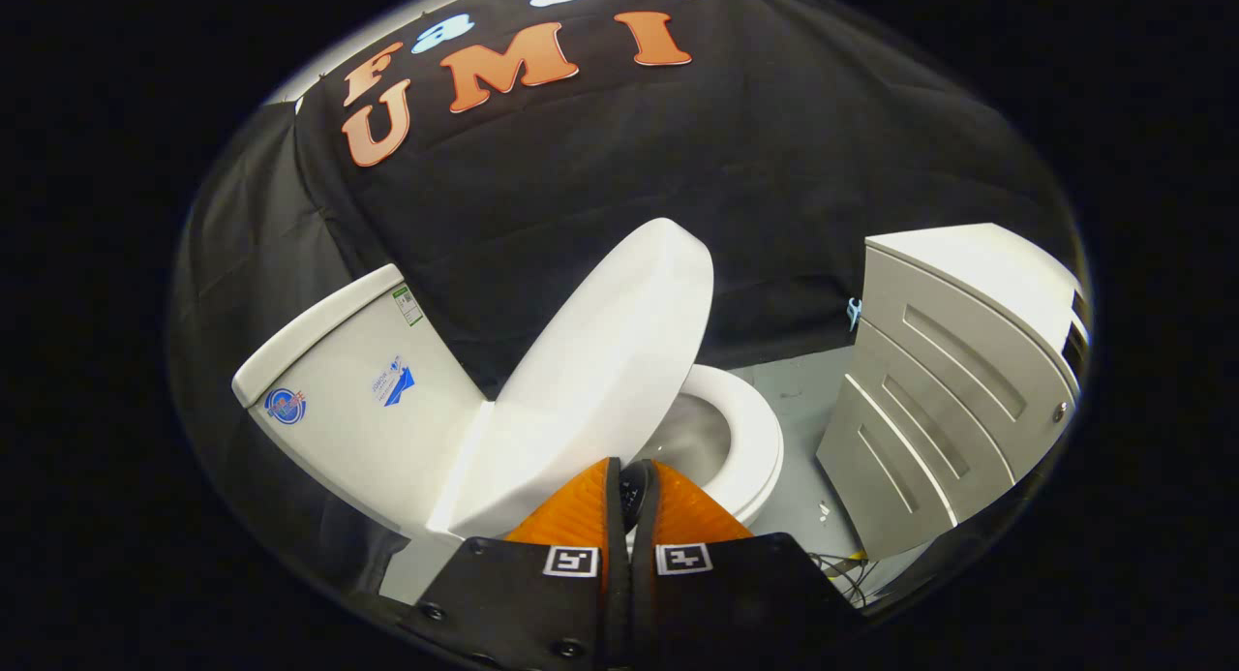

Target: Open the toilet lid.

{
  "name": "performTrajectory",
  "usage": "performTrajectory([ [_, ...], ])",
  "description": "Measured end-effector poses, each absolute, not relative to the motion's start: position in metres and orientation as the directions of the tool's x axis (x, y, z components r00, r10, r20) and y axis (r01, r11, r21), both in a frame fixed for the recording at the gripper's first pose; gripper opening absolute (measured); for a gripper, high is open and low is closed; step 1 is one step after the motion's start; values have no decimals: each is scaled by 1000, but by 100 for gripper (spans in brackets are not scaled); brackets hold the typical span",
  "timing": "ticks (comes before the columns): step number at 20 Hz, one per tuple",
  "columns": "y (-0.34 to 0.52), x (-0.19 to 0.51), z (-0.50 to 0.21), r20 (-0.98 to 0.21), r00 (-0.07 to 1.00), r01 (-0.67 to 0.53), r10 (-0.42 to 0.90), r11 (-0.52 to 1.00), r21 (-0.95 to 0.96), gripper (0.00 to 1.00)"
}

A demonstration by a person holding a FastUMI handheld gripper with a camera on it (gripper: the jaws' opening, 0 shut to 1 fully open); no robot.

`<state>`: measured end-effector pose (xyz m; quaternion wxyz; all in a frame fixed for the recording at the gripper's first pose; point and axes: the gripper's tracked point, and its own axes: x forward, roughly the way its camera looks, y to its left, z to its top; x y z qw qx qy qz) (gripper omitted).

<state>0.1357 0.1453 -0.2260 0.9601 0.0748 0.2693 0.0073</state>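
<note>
The white toilet lid (590, 371) stands half raised, tilted back toward the cistern (358, 400) but not resting on it. Under it show the white seat ring (755, 448) and part of the bowl (692, 439). My gripper (634, 470) is at the lid's free front edge, its fingers (581, 511) drawn together with only a narrow dark slit between them. The fingertips touch the lid's underside edge, and nothing white sits between them. The lid's hinge end, down by the cistern, is partly hidden behind my fingers.
A white cabinet (939, 400) with recessed drawer fronts stands close beside the bowl, across a strip of grey floor (803, 390). Loose cables (837, 564) lie on the floor near its base. Black cloth walls close in behind the cistern.
</note>
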Motion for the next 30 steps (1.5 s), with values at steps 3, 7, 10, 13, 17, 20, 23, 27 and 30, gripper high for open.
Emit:
performTrajectory([
  [3,156,137,-214,-496,868,23,31,994,104,8],
  [7,167,137,-203,-487,873,35,11,996,84,8],
  [10,176,138,-194,-475,880,36,-21,999,22,8],
  [13,190,138,-180,-456,890,34,-30,999,1,8],
  [17,206,140,-170,-443,895,35,-48,999,-39,8],
  [20,223,141,-160,-430,901,25,-59,996,-84,8],
  [23,244,141,-148,-406,912,8,-58,992,-124,8],
  [27,276,144,-134,-380,923,-13,-65,980,-198,8],
  [30,301,143,-125,-351,934,-24,-70,966,-256,8],
])
